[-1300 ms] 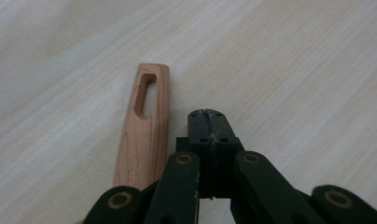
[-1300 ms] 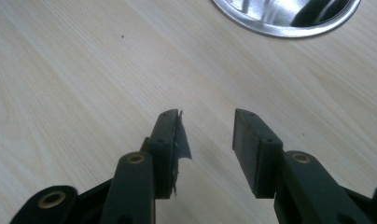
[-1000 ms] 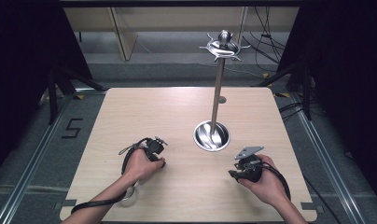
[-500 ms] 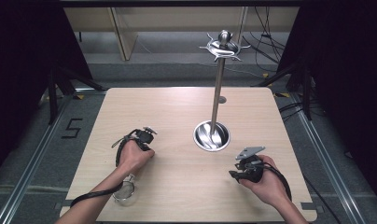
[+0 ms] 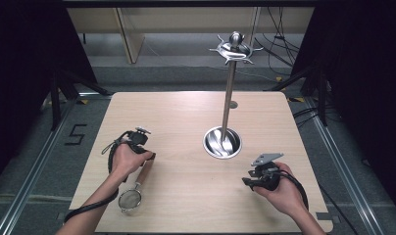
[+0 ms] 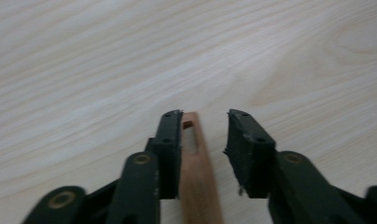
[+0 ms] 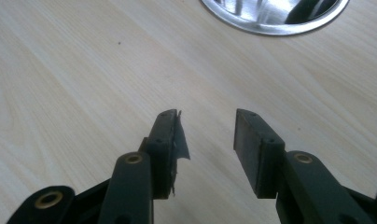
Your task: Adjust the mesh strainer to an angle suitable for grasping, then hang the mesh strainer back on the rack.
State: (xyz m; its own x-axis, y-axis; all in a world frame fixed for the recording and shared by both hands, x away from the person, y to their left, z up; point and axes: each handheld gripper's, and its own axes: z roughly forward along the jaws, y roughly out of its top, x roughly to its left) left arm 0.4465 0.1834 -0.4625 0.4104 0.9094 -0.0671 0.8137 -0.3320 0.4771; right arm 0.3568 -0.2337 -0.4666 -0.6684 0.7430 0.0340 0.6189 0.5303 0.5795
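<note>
left gripper (image 5: 137, 138) jaws just opening, standing apart around wooden handle (image 6: 196, 172), seemingly not pressing it | strainer (image 5: 131, 199) lying near front-left corner of tabletop (image 5: 186, 117) | right gripper (image 5: 255, 177) jaws gaping, holding nothing, near front-right edge

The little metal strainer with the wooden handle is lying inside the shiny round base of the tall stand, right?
No. The metal mesh strainer with the wooden handle lies on the light wooden table by the left gripper, apart from the shiny round stand base, as the high view shows.
</note>
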